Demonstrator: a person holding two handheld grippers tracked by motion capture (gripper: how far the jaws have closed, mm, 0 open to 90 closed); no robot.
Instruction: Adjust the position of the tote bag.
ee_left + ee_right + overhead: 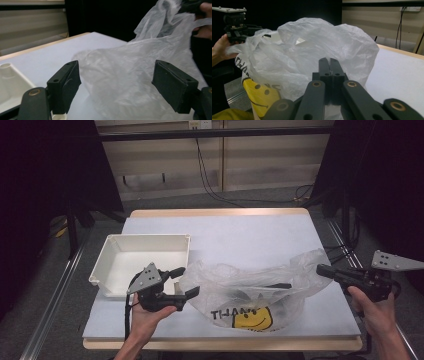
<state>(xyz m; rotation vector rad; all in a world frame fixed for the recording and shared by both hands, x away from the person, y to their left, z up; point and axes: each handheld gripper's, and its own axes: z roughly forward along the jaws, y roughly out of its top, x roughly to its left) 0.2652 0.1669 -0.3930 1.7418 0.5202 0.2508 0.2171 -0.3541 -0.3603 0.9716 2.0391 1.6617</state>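
A thin clear plastic bag (pixel 250 285) printed with a yellow smiley face (pixel 252 319) lies crumpled on the white table (pixel 240 232), toward the front. My right gripper (pixel 322 269) is shut on the bag's right edge and holds that side raised; in the right gripper view its jaws (pixel 329 61) meet against the film (pixel 312 45). My left gripper (pixel 185 282) stands open at the bag's left edge. In the left gripper view the bag (pixel 125 75) lies between and beyond the wide jaws, and neither pad touches it. Something dark shows dimly inside the bag.
An empty white tray (pixel 107 257) sits at the table's left, just behind my left hand; its corner (pixel 7 75) appears in the left gripper view. Bare tabletop stretches behind the bag. Cables run over the floor past the far edge.
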